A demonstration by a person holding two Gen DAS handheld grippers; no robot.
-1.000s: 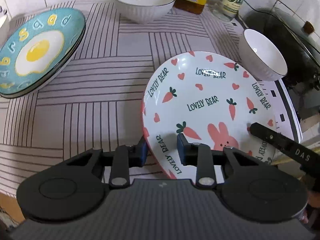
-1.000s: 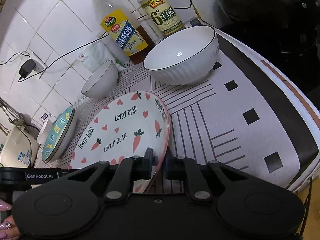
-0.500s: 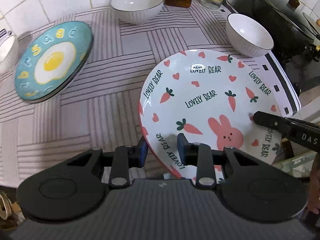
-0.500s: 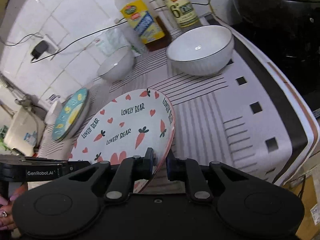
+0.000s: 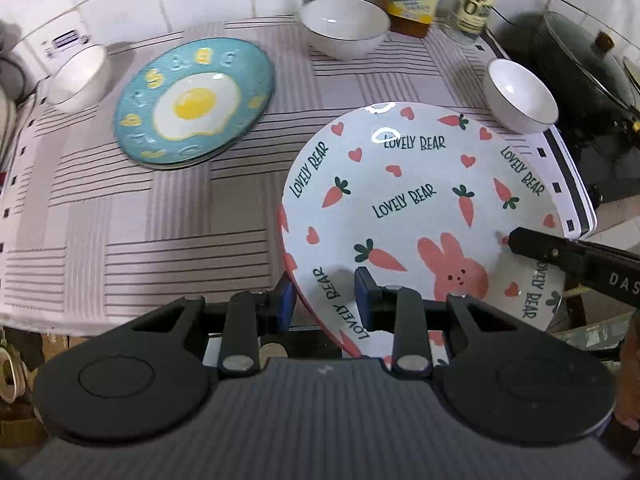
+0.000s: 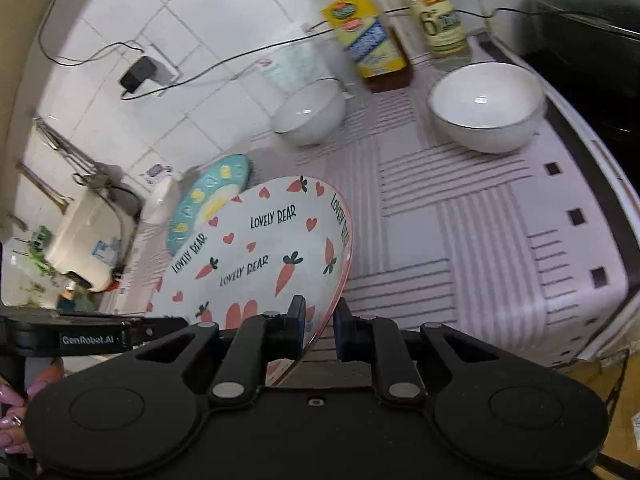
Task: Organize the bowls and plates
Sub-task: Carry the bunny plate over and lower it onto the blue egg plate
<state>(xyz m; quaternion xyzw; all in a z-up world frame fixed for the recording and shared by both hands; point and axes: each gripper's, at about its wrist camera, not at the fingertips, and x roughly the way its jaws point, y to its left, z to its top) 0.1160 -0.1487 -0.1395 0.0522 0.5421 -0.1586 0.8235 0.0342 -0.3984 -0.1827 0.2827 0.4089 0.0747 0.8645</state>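
Left wrist view first: the left tool (image 5: 325,298) had its two blue pads nearly together, pinching the near rim of the round white ceramic plate with carrots, hearts and a pink bunny (image 5: 416,204). The plate sat tilted just ahead of the tool and looked lifted off the striped grey cloth on the counter (image 5: 168,216). My guess is both tools gripped opposite rims because a wide, slick plate would swing from a single pinch. The right tool (image 5: 516,240) came in from the side as a black bar on the far rim. Ahead and to the left lay the teal plate with a fried-egg design (image 5: 196,100), probably where this one was headed, and it seemed to have a second plate under it. Three white bowls sat further out: one far left (image 5: 80,76), one straight ahead (image 5: 344,26), one to the right (image 5: 520,94). The plate's near edge was hidden behind the tool body.

Right wrist view: the right tool's pads were narrowly set across the plate's pinkish rim, which stood between them. The outer pad seemed to stand a hair off the rim, though blur made contact hard to call. The teal plate was mostly covered by the bunny plate, and the bottles by the wall were smeared.
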